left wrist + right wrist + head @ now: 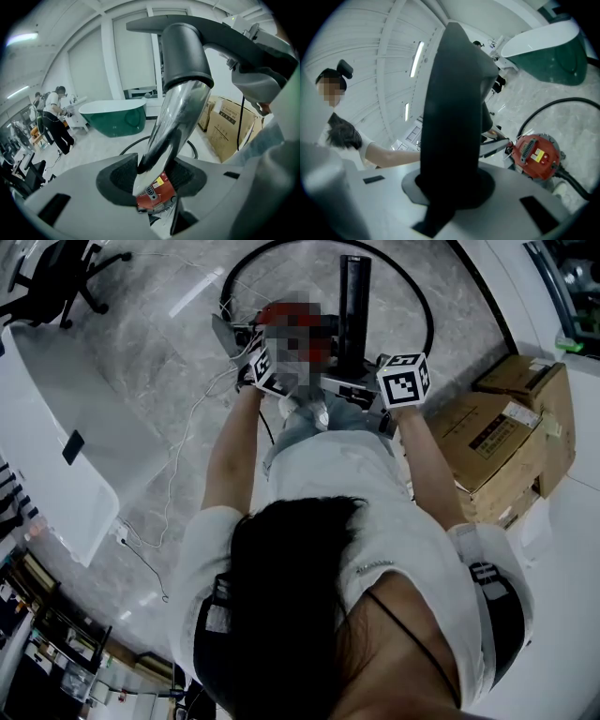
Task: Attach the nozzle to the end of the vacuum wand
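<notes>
As wand (180,117), nozzle (454,117) sit clamped | cardboard boxes (497,437) closed | bathtub (112,119) interior hidden

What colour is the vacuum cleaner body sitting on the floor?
Red. The vacuum cleaner body shows best in the right gripper view.

Seen from the head view, both arms reach forward and down, nearly straight, with the left arm (230,456) and right arm (433,470) roughly parallel. The left gripper (154,174) clamps its jaws on the chrome wand (180,112), which rises from between the pads. The right gripper (454,190), level with the left, holds its jaws closed on the black nozzle (452,117).
</notes>
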Action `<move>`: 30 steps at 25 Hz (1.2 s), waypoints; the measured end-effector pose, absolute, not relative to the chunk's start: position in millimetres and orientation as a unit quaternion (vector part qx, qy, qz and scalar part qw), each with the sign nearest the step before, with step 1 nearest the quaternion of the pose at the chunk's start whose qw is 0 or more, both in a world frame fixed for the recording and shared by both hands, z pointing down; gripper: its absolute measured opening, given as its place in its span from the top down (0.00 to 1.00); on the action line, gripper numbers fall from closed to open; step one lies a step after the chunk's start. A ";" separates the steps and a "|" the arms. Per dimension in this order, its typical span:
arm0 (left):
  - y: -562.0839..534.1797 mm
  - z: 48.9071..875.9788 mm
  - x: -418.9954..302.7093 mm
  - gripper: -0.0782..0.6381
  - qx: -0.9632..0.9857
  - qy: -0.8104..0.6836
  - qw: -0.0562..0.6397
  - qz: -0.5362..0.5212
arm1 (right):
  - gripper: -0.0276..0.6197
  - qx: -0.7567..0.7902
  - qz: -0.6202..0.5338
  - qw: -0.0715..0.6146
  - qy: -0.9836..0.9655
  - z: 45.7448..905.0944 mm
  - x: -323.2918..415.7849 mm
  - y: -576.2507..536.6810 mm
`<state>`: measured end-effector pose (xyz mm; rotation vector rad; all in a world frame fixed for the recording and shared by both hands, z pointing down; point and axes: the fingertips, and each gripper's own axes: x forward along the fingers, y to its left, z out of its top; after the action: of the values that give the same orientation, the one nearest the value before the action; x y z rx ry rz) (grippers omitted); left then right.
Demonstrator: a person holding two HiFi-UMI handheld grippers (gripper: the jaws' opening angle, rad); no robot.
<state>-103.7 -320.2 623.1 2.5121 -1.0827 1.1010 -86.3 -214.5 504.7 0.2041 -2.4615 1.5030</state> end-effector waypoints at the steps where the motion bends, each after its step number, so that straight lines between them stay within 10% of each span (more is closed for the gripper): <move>1: -319.0 624.0 -104.6 0.64 0.847 -0.366 0.100 0.371 | 0.86 0.074 0.509 0.132 -0.847 506.4 -87.7 -212.4; 30: -323.8 620.8 -108.2 0.62 0.858 -0.371 0.141 0.326 | 0.87 0.199 0.364 0.107 -0.903 535.4 -104.0 -210.2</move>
<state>-108.2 -323.8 620.8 2.4769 -1.0720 0.9418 -104.0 -210.2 535.4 0.5844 -2.6597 1.0729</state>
